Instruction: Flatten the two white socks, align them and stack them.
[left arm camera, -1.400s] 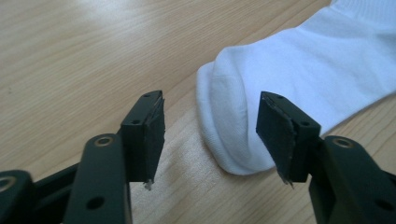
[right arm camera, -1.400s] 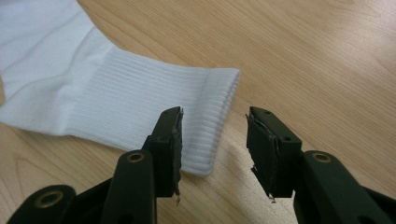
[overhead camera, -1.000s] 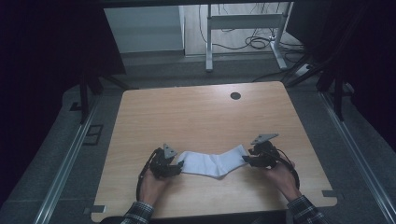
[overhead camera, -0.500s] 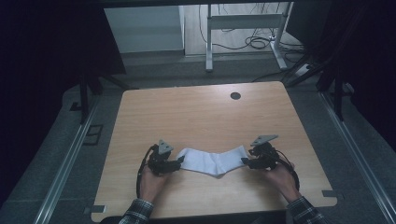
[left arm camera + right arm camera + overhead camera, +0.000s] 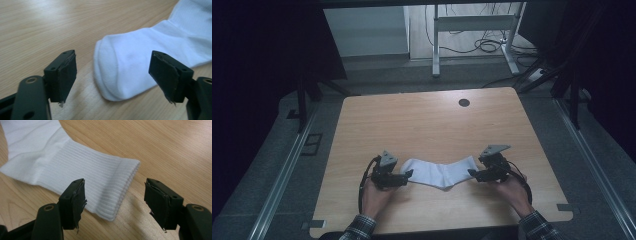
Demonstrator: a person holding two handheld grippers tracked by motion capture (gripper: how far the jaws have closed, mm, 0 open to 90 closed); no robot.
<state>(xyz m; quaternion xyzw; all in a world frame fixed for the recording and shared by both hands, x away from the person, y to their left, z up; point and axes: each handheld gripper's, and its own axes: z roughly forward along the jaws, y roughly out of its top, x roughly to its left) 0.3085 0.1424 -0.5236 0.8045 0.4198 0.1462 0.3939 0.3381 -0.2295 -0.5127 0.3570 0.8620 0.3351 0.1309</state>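
Observation:
A white sock [image 5: 441, 172] lies flat on the wooden table [image 5: 432, 125] near its front edge, toe to the left and ribbed cuff to the right. My left gripper [image 5: 408, 175] rests at the toe end; in the left gripper view its jaws [image 5: 112, 75] have just been opening and stand wide, with the toe [image 5: 130, 67] between them and untouched. My right gripper [image 5: 473, 173] sits at the cuff; its jaws [image 5: 116, 200] have also just been opening, and the cuff [image 5: 100, 182] lies loose between the pads [image 5: 78, 202].
A round dark cable hole [image 5: 464, 102] sits near the table's far edge. Metal rails [image 5: 287, 170] run along both sides of the table. Behind it stand a desk frame [image 5: 472, 25] and cables [image 5: 487, 45] on the floor.
Both grippers have let go of the sock's ends and their jaws stand wider. The sock now lies slack on the table. The left gripper has drawn back slightly from the toe.

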